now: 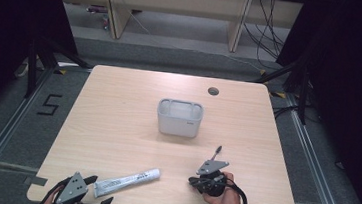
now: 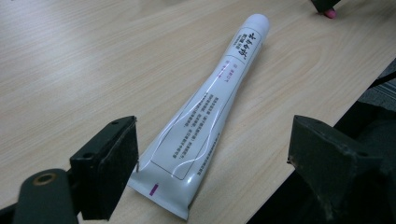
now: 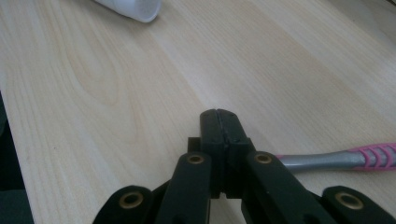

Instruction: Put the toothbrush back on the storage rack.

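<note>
**A:** High view has the left gripper (image 1: pixel 91 192) half cut off at the bottom edge of the table (image 1: pixel 116 126), so its jaws are hard to read from up there. Anyone see better?

**B:** Yep, the left gripper view sorts it out. The jaws stand wide apart and the white tube (image 2: pixel 205 116) lies flat between them, crimped end nearest, cap pointing away. It sits closer to the left finger (image 2: pixel 109 165), though I can't tell if they touch.

**A:** And the right gripper (image 1: pixel 210 181)?

**B:** Its fingers are pressed together with nothing between them. A toothbrush handle (image 3: pixel 336 158), grey and pink, lies just beside them, its near end hidden behind the jaws. From above, the thing is tiny and dark, so can't make out much.

**A:** The grey holder (image 1: pixel 179 117) stands mid-table, well apart from both.
</note>
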Action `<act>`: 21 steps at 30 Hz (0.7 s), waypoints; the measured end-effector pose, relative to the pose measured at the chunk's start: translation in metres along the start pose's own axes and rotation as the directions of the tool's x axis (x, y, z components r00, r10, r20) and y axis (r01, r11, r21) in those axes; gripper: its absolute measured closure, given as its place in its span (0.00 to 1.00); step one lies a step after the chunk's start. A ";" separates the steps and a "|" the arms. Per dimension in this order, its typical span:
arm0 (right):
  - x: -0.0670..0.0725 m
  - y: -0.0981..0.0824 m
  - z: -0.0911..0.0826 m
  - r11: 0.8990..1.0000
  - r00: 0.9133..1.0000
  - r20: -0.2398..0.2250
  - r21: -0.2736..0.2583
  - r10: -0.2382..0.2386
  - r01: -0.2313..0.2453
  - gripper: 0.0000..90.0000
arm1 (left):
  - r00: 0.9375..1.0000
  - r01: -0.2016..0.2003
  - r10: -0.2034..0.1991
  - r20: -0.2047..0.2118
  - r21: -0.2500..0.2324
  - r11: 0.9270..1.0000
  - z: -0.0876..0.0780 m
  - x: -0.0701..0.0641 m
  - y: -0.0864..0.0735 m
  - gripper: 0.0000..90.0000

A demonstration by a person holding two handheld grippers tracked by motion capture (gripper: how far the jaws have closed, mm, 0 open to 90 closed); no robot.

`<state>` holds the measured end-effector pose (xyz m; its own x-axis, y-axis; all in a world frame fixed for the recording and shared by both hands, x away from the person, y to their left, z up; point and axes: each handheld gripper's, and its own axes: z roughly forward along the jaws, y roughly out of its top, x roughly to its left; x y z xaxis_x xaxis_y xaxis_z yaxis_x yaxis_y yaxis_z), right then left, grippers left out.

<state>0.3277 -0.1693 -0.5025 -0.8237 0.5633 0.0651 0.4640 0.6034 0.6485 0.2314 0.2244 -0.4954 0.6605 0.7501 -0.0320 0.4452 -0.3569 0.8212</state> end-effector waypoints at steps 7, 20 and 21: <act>-0.002 -0.010 -0.010 1.000 1.000 0.005 0.000 -0.001 0.001 1.00 | 1.000 0.001 -0.001 -0.002 0.002 1.000 0.000 0.000 0.000 0.17; -0.006 -0.027 -0.029 0.999 0.999 0.019 0.021 0.038 -0.038 1.00 | 1.000 -0.002 0.002 -0.009 0.008 1.000 -0.001 0.001 0.000 0.17; -0.007 -0.028 -0.030 0.999 0.999 0.025 0.017 0.034 -0.034 1.00 | 1.000 -0.002 0.002 -0.009 0.008 1.000 -0.001 0.001 0.000 0.17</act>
<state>0.3108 -0.2066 -0.4983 -0.7991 0.5973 0.0684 0.4976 0.5932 0.6329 0.2316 0.2255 -0.4953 0.6559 0.7544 -0.0247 0.4486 -0.3634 0.8165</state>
